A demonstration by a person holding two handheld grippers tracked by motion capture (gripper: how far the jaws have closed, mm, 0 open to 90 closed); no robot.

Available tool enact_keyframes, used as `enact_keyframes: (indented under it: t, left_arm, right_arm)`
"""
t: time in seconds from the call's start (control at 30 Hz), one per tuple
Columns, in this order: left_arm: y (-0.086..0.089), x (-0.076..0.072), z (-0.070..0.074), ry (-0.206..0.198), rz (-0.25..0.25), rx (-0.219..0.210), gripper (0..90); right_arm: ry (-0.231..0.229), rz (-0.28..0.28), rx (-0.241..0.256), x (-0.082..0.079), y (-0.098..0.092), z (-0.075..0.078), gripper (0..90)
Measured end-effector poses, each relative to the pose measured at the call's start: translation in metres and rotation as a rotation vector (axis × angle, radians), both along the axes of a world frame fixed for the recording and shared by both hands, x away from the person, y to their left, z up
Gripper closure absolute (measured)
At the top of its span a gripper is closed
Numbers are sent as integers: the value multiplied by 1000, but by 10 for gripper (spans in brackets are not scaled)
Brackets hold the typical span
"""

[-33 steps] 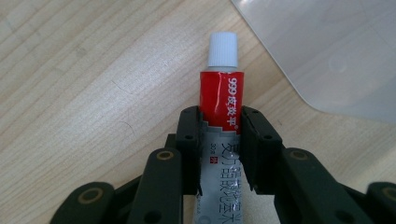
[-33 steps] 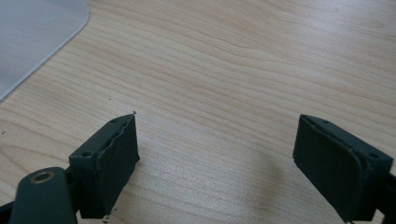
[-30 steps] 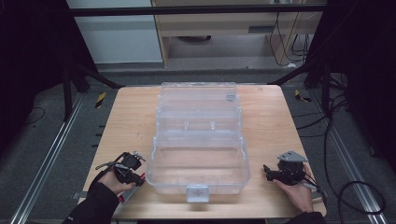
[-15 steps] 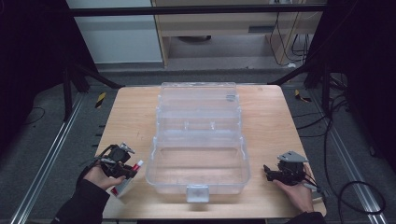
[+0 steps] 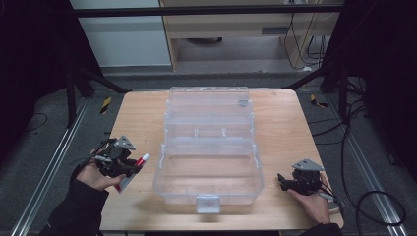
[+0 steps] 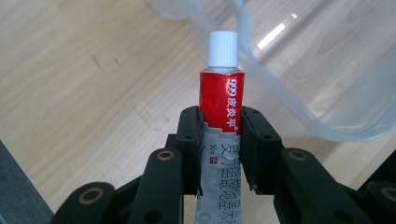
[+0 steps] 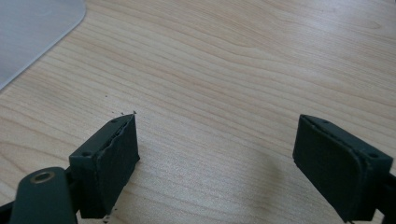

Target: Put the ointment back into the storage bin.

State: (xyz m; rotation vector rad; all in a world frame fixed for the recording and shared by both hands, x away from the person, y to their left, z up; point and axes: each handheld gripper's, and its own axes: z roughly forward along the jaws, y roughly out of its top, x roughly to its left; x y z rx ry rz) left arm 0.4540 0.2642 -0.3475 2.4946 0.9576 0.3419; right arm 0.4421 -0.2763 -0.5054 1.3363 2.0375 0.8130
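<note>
Left gripper (image 5: 129, 167) fingers (image 6: 190, 140) clamped on red ointment tube (image 6: 219, 100), held just left of clear box (image 5: 209, 191). Right gripper (image 5: 285, 183) spread wide, idle on counter (image 5: 285, 132). Next probably: lift tube over rim, drop inside.

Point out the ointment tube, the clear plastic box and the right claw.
ointment tube (image 6: 219, 95), left gripper view, on its red band below the white cap.
clear plastic box (image 5: 207, 202), high view, on its front latch.
right claw (image 7: 215, 168), right gripper view, midway between its open fingertips.
</note>
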Motion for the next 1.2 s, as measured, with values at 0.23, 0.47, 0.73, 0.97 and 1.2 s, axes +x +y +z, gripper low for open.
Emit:
enact_keyframes:
  t: [0.23, 0.47, 0.73, 0.97, 1.2]
  left_arm:
    - [-21, 1, 20, -36, -88, 15, 703]
    - [-43, 4, 32, -44, -193, 45, 703]
    - [-66, 6, 38, -18, -309, 88, 703]
    - [-83, 7, 38, 18, -416, 129, 703]
    - [-104, 11, 34, 56, -504, 154, 703]
  right_arm:
    - [0, -3, -4, 0, 0, 0, 144]
    - [-1, 0, -6, 0, 0, 0, 144]
    - [3, 1, -11, 1, -1, 0, 144]
    - [2, 3, -13, 1, -1, 0, 144]
    - [3, 7, -16, 1, -1, -1, 144]
